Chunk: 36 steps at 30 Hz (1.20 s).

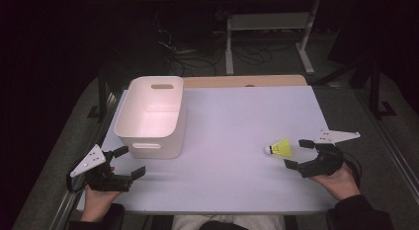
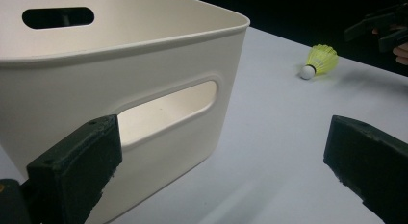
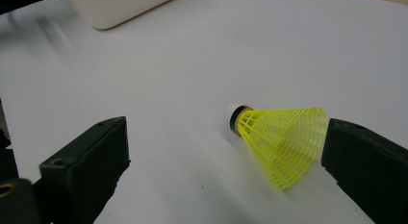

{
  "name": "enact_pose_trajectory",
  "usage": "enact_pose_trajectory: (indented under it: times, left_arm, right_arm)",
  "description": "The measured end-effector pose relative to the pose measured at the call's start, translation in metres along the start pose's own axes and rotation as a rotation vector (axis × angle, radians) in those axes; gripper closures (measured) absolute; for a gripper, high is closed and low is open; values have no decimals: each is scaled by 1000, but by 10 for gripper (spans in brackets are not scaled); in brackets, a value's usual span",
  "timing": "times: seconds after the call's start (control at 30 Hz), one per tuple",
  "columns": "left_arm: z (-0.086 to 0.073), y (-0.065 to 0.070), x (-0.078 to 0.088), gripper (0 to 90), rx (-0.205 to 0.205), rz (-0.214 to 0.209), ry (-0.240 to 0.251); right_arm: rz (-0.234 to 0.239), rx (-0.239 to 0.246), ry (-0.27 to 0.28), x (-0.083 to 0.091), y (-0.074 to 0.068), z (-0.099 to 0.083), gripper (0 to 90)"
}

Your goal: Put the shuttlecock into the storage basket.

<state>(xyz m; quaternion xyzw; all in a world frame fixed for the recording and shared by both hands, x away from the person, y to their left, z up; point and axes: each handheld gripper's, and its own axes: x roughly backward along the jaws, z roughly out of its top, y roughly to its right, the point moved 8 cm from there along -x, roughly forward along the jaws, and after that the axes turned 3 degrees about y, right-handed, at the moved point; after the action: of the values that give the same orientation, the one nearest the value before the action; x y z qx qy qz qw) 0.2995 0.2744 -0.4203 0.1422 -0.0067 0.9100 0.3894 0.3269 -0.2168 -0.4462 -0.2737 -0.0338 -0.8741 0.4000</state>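
Observation:
A yellow shuttlecock (image 1: 280, 148) with a white cork tip lies on its side on the white table (image 1: 232, 116), right of centre. My right gripper (image 1: 299, 153) is open just to its right, jaws spread either side of it without touching. In the right gripper view the shuttlecock (image 3: 281, 140) lies between the jaws, its skirt close to the right one. A white bin (image 1: 152, 114) with cut-out handles stands at the left. My left gripper (image 1: 131, 162) is open near the bin's front corner; in the left gripper view the bin (image 2: 115, 75) looms close and the shuttlecock (image 2: 320, 60) lies far off.
A wooden strip (image 1: 244, 81) runs along the table's far edge. Beyond it stand a white frame (image 1: 269, 27) and cables on the dark floor. Open white table surface lies between the bin and the shuttlecock.

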Motion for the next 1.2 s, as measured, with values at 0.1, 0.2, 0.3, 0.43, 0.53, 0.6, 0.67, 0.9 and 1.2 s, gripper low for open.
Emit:
enact_pose_trajectory:
  times: [0.1,0.2,0.3,0.43,0.53,0.6,0.67,0.9,1.2]
  left_arm:
    - [0,-1,1,0,0,4,4]
    - [0,0,1,0,0,2,4]
    - [0,-1,1,0,0,3,4]
    - [0,-1,0,0,1,3,1]
    - [0,0,0,0,-1,2,-1]
    - [0,0,0,0,0,2,0]
    - [0,0,0,0,0,2,0]
    - [0,0,0,0,0,0,-1]
    - [0,0,0,0,0,-1,-2]
  right_arm:
    - [5,4,7,1,0,1,75]
    - [23,5,-2,3,-2,2,133]
    - [28,12,-18,2,-3,2,166]
    - [46,29,-39,1,-6,1,243]
    - [52,47,-55,0,-9,-1,343]
    - [50,46,-55,0,-9,-1,357]
    - [50,42,-56,0,-8,-1,410]
    - [51,48,-78,-1,-8,-4,518]
    - [59,51,-104,-1,-8,-8,757]
